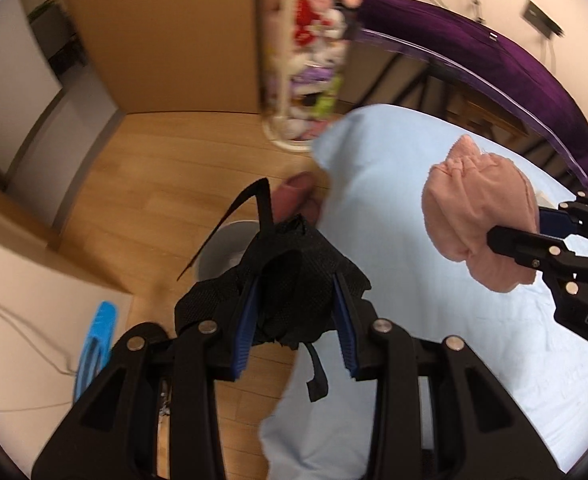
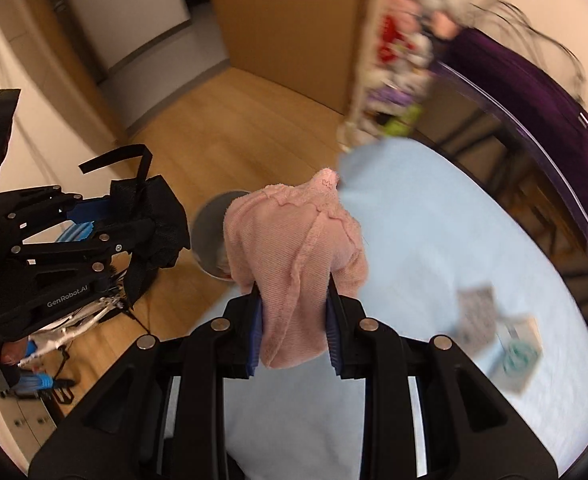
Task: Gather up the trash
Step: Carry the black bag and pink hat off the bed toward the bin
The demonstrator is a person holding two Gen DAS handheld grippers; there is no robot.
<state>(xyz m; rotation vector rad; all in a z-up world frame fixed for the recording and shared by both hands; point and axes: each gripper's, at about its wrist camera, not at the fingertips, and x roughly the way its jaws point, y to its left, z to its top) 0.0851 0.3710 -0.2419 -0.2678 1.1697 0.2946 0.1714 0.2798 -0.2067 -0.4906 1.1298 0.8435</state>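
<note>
Left gripper [image 1: 296, 320] is clamped on a bunched black mesh cloth [image 1: 290, 276], blue pads pressing it from both sides — one strap sticks up, another dangles below the jaws. Right gripper [image 2: 294, 332] is likewise closed on a wad of pink knit fabric [image 2: 294, 248], which hangs over the fingers. Landmark: the grey bin [image 2: 214, 236] on the wooden floor [image 1: 142, 184]. In the left wrist view the black cloth sits almost directly over the bin's mouth; the pink wad is off to the side of the bin, above the edge of the pale blue sheet [image 1: 394, 208]. Judgement: step in hand is carrying both pieces to the bin. To do it well — bring each load fully over the opening before releasing, keep the loose straps inside the rim, release one side at a time so the grippers do not collide. Papers [image 2: 494, 332] lie on the sheet, well away from the bin.
</note>
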